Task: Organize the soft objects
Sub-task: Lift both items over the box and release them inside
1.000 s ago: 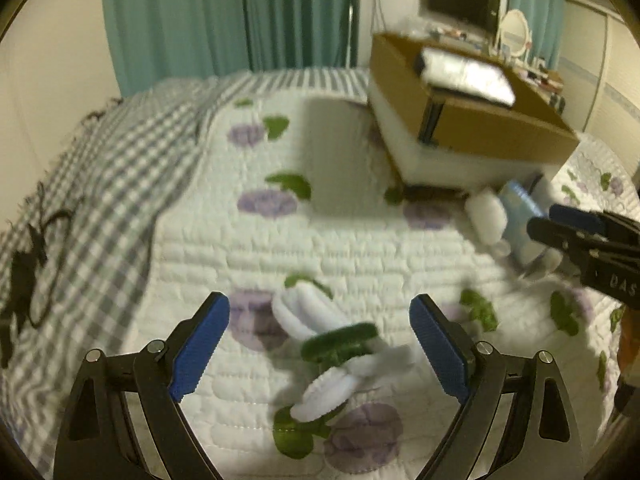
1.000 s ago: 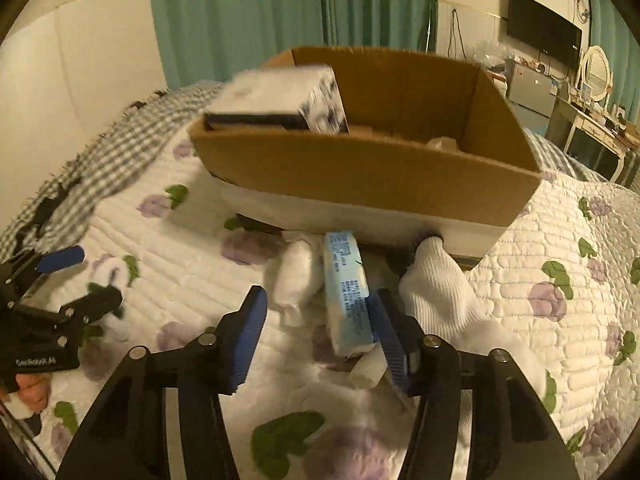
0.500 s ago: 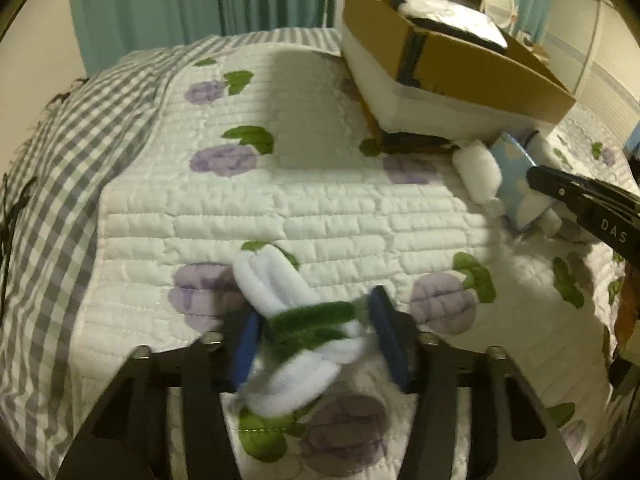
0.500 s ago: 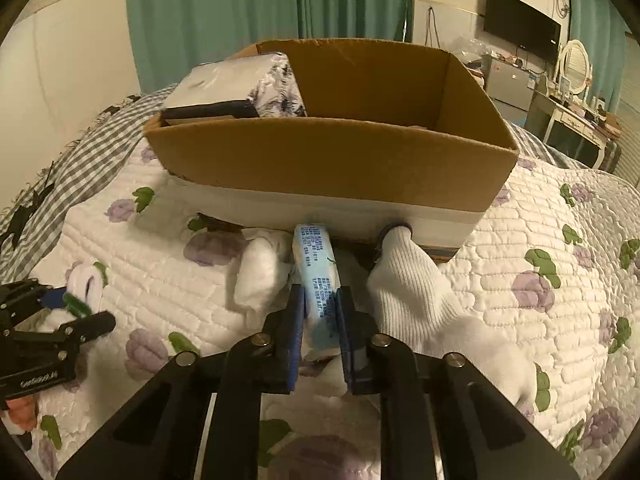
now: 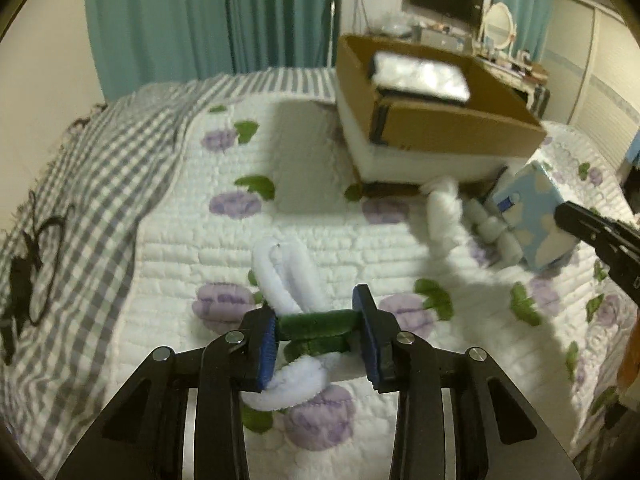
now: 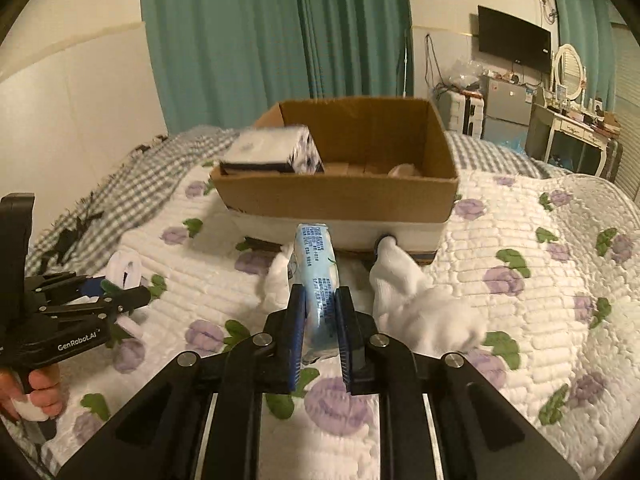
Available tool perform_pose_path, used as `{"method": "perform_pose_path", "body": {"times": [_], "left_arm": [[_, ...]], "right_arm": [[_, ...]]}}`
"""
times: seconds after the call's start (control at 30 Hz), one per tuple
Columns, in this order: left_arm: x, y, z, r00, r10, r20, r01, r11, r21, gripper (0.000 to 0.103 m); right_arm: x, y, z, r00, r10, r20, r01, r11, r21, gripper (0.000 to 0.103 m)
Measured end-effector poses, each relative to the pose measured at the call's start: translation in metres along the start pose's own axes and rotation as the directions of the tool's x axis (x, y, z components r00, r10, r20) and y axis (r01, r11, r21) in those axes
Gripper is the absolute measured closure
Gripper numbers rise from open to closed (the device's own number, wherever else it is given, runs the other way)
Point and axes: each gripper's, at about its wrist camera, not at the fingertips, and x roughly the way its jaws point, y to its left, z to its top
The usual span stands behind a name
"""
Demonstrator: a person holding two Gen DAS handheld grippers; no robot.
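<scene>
My left gripper (image 5: 318, 334) clamped on green band of white plush bundle (image 5: 288, 276), lower centre, just off bed: soft, light, band firmest hold. Right gripper (image 6: 320, 312) fingers squeezing blue tissue pack (image 6: 318, 276); squashy, slick wrapper. Cardboard box (image 6: 340, 196) beyond.

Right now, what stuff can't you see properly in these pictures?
- Cardboard box floor: right wrist view, its front wall hides most of it.
- Print on the blue tissue pack: right wrist view, too small to read.
- Tissue pack's rear end: left wrist view, the right gripper covers it.
- White pack in the box: both views, blurred.
- White sock: its toe end is blurred.
</scene>
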Motion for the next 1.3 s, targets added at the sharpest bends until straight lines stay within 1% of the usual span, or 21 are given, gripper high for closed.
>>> {"method": "perform_pose_path", "body": {"times": [0.1, 0.2, 0.37, 0.5, 0.63, 0.73, 0.87, 0.97, 1.03, 1.17, 1.3], "left_arm": [[-0.019, -0.009, 0.006, 0.999, -0.018, 0.041, 0.018, 1.0, 0.011, 0.069], [-0.034, -0.015, 0.013, 0.997, -0.023, 0.076, 0.021, 1.0, 0.019, 0.069], [-0.051, -0.025, 0.021, 0.992, -0.017, 0.121, 0.012, 0.999, 0.045, 0.069], [-0.064, -0.036, 0.028, 0.988, -0.026, 0.149, 0.015, 0.997, 0.076, 0.069], [-0.078, -0.054, 0.042, 0.982, -0.051, 0.181, 0.032, 0.994, 0.108, 0.069], [-0.084, -0.068, 0.064, 0.973, -0.069, 0.221, 0.037, 0.988, 0.148, 0.069], [-0.082, -0.082, 0.095, 0.962, -0.106, 0.251, 0.061, 0.982, 0.179, 0.069], [-0.073, -0.089, 0.122, 0.955, -0.117, 0.272, 0.06, 0.976, 0.209, 0.069], [-0.062, -0.093, 0.142, 0.952, -0.113, 0.285, 0.046, 0.972, 0.23, 0.069], [-0.033, -0.099, 0.169, 0.949, -0.098, 0.299, 0.022, 0.968, 0.249, 0.069], [0.012, -0.1, 0.188, 0.957, -0.094, 0.273, 0.028, 0.971, 0.237, 0.068]], "right_arm": [[-0.015, 0.0, 0.001, 1.0, 0.002, 0.031, -0.003, 1.0, 0.009, 0.088], [-0.03, 0.0, 0.002, 0.998, 0.019, 0.066, -0.02, 1.0, 0.02, 0.089], [-0.05, -0.002, 0.002, 0.993, 0.034, 0.113, -0.037, 0.999, 0.027, 0.088], [-0.062, -0.005, 0.007, 0.989, 0.048, 0.141, -0.054, 0.998, 0.037, 0.088], [-0.073, -0.007, 0.026, 0.983, 0.054, 0.178, -0.058, 0.998, 0.02, 0.088], [-0.078, -0.01, 0.048, 0.979, 0.046, 0.2, -0.045, 0.999, -0.008, 0.088], [-0.079, -0.019, 0.084, 0.973, 0.024, 0.231, -0.012, 0.999, -0.053, 0.089], [-0.073, -0.031, 0.112, 0.969, 0.013, 0.246, 0.003, 0.998, -0.066, 0.088], [-0.063, -0.039, 0.128, 0.967, 0.012, 0.253, 0.005, 0.998, -0.066, 0.088], [-0.023, -0.056, 0.151, 0.973, 0.02, 0.231, -0.007, 0.998, -0.056, 0.088], [0.029, -0.073, 0.158, 0.982, 0.057, 0.179, -0.054, 0.998, -0.027, 0.088]]}}
